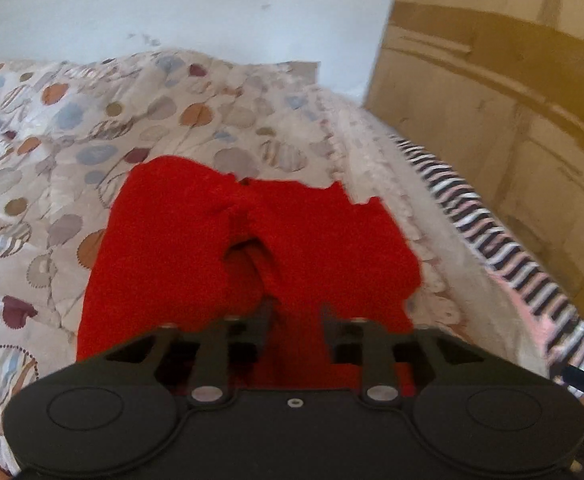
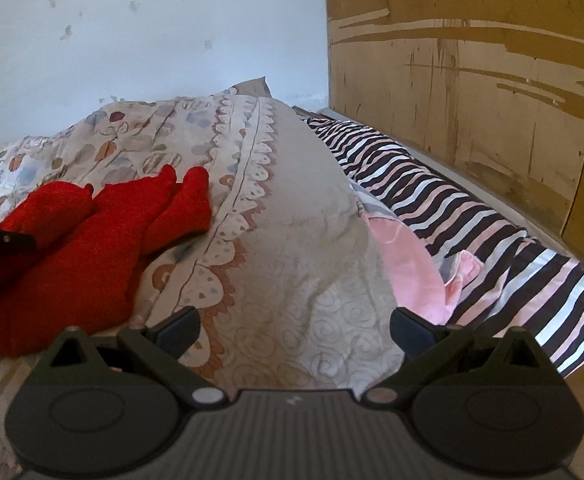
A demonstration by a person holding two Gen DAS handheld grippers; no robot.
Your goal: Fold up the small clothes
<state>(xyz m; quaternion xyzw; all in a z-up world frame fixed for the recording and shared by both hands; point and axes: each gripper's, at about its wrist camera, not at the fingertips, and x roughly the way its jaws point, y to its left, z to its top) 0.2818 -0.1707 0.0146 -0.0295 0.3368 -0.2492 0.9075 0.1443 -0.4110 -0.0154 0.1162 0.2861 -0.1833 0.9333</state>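
Garment (image 1: 212, 248) red, unlabelled; no writing legible.

White wall (image 2: 152, 40), wooden headboard (image 2: 472, 80), patterned bedding (image 2: 292, 240)

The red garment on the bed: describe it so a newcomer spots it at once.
Start at the bed's patterned quilt with coloured circles, which lies left of the black, white and pink striped bedding along the wooden panel. On that quilt lies the small red knitted garment, two legs side by side. It is the only solid bright red thing there.
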